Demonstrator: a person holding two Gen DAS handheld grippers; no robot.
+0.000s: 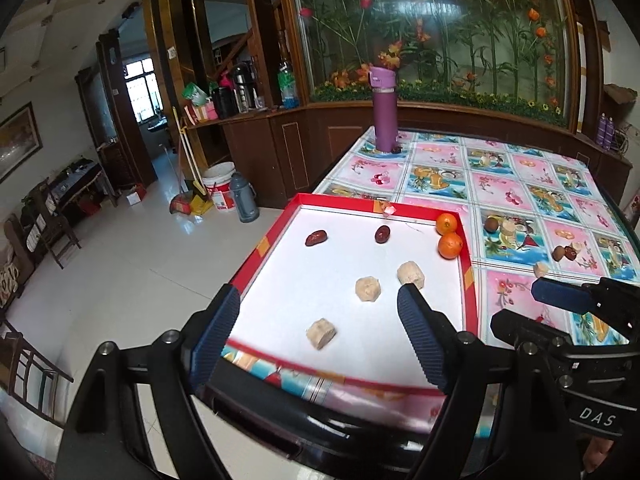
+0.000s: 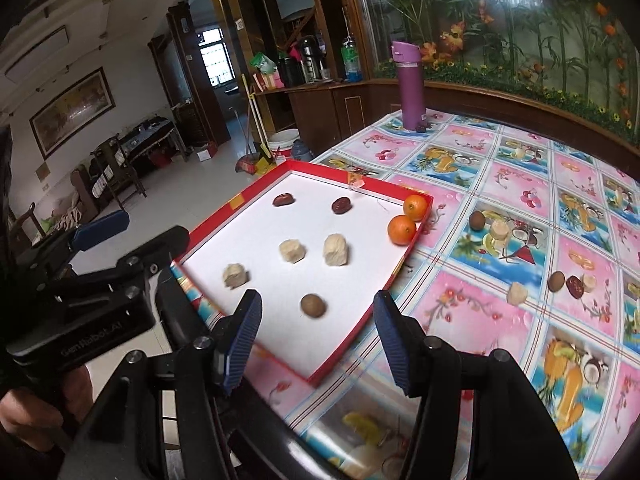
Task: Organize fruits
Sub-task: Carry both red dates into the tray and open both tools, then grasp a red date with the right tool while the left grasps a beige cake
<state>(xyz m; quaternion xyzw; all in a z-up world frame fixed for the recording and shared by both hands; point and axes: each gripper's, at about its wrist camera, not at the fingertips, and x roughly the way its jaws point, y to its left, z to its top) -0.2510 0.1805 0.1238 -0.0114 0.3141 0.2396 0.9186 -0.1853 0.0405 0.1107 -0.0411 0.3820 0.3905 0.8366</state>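
A red-rimmed tray [image 1: 276, 234] [image 2: 404, 258] with a white floor holds two red dates [image 1: 316, 237] [image 2: 283, 199], two oranges [image 1: 450, 245] [image 2: 401, 229], three pale banana pieces [image 1: 368, 289] [image 2: 292, 251] and a brown longan [image 2: 313, 305]. My left gripper [image 1: 316, 328] is open and empty over the tray's near edge. My right gripper [image 2: 316, 340] is open and empty just above the longan's near side. More fruit lies on the tablecloth to the right: a longan [image 2: 477, 220], banana pieces [image 2: 516, 294], a date [image 2: 575, 287].
A purple bottle [image 1: 385, 110] [image 2: 412, 86] stands at the table's far edge with a dark fruit at its base. The table's left edge drops to a tiled floor [image 1: 120, 264]. The right gripper's body shows in the left wrist view [image 1: 568, 300].
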